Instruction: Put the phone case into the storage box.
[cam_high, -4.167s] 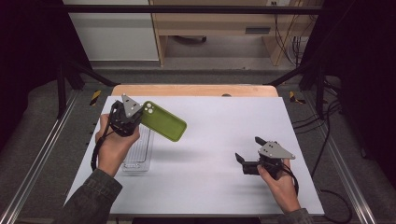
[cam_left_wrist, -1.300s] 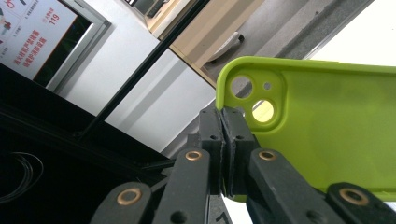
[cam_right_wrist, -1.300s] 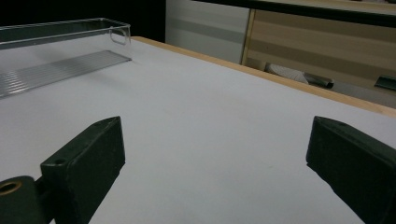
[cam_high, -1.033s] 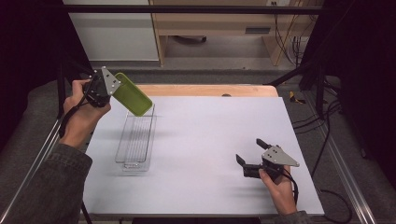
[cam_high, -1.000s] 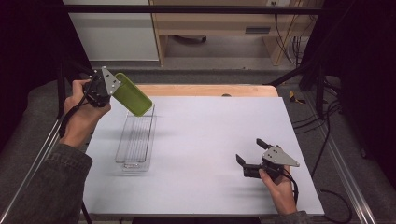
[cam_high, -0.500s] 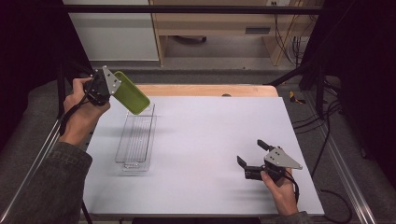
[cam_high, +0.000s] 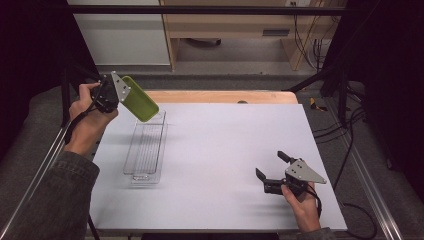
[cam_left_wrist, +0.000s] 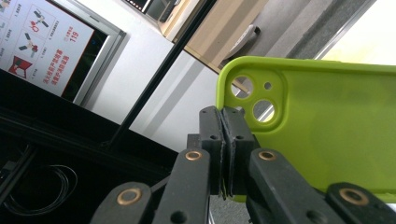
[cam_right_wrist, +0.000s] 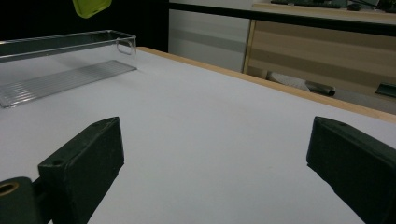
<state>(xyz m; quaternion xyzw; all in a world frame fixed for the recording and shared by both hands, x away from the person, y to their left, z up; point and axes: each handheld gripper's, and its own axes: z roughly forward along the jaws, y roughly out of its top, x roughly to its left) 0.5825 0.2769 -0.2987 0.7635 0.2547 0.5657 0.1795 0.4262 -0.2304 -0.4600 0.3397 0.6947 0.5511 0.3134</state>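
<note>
The counter (cam_high: 220, 150) lies bare across the middle and right of the high view — a gripper could cross there freely. The one thing standing on it is a clear tray (cam_high: 146, 150), running lengthwise in the left half; its low walls block a level sweep along the surface there. Above the tray's far end, at upper left of the frame, the green phone case (cam_high: 139, 99) hangs tilted in the left gripper (cam_high: 120, 95), taking up the air over that corner. At lower right the right gripper (cam_high: 272, 170) sits low over the counter, fingers (cam_right_wrist: 84, 158) spread wide — open surface between and ahead of them.
</note>
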